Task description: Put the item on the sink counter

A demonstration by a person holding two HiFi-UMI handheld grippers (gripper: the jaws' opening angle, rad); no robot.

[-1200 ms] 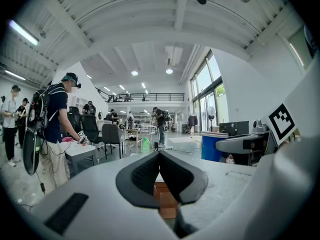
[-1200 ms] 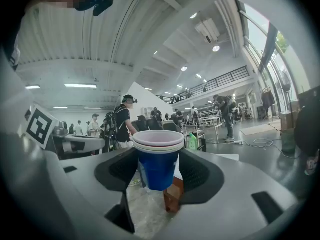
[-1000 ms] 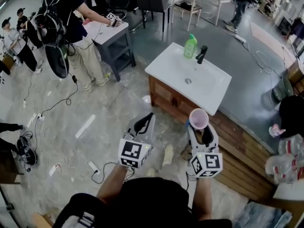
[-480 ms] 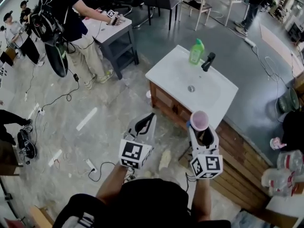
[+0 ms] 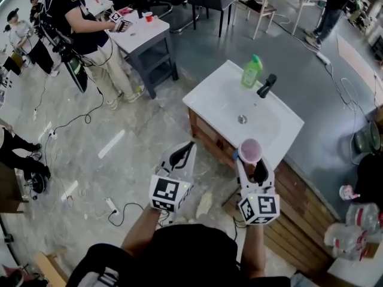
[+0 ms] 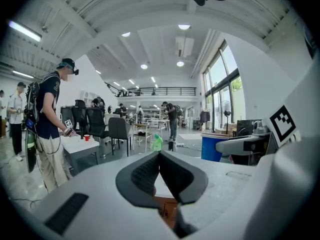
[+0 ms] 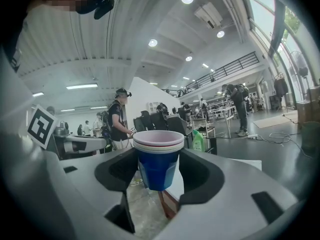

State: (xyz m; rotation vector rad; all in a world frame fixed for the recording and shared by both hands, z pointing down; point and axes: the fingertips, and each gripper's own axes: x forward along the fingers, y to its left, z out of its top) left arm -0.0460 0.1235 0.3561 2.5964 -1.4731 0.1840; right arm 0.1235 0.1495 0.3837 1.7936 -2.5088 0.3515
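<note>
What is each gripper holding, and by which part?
The right gripper clamps the stacked cups by the blue side wall, below the rims. The left gripper is shut on nothing.

ahead of you stands the white rectangular sink desk (image 5: 209, 94) on its brown wooden cabinet (image 5: 206, 127). at its far edge you have a green plastic soap bottle (image 5: 252, 72) upright, just beside a black faucet (image 5: 267, 85). a round metal drain (image 5: 242, 119) sits in the basin (image 5: 263, 124).
</note>
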